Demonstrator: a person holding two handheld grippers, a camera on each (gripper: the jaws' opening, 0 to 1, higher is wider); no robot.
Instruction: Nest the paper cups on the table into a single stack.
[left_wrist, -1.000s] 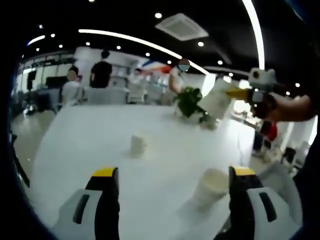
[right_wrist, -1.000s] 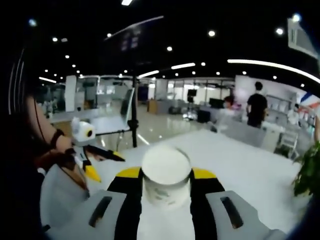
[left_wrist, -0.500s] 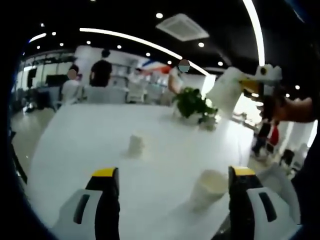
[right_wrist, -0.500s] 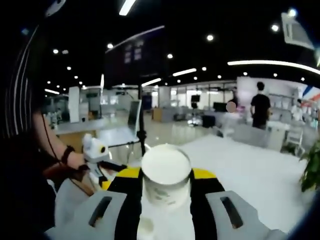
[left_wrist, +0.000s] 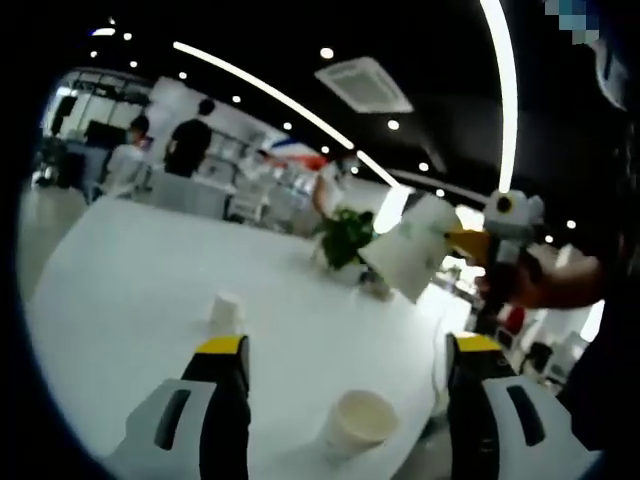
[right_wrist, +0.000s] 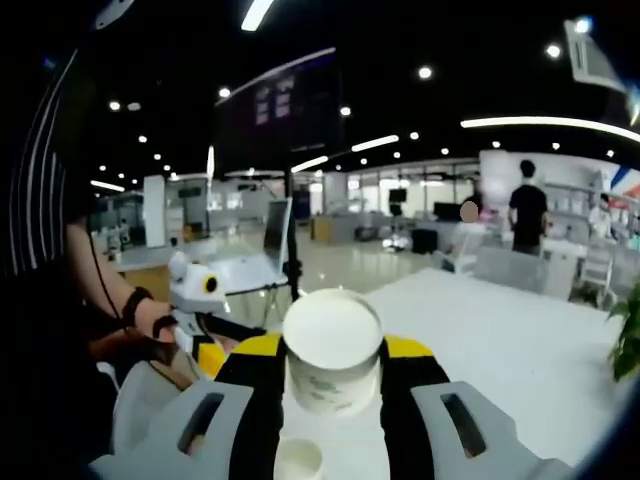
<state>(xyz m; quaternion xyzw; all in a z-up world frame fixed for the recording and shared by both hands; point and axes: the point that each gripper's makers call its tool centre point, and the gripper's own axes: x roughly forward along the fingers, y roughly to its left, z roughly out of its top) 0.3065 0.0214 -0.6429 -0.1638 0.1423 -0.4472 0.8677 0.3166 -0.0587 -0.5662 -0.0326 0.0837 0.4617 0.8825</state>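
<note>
Right gripper view: a white paper cup (right_wrist: 332, 350) is clamped between the yellow-tipped jaws of the right gripper (right_wrist: 332, 372), base toward the camera and mouth pointing away, an orientation that suits lowering it over or into another cup. Just below it, at the bottom of this view, the rim of an upright cup (right_wrist: 298, 459) shows on the white table (right_wrist: 520, 350), probably the target of the nesting move. Left gripper view: the same carried cup (left_wrist: 408, 258) hangs tilted in the air, held by the right gripper (left_wrist: 470, 245) in a person's hand (left_wrist: 545, 285). The left gripper (left_wrist: 345, 362) stands wide and holds nothing, its jaws flanking the upright cup (left_wrist: 358, 422) without touching it, perhaps ready to steady it. A third, small cup (left_wrist: 227, 312) sits farther off on the table (left_wrist: 120, 280), well apart, not yet stacked. A potted plant (left_wrist: 345, 238) stands beyond, and people stand in the background; nothing lies between the carried cup and the upright one.
</note>
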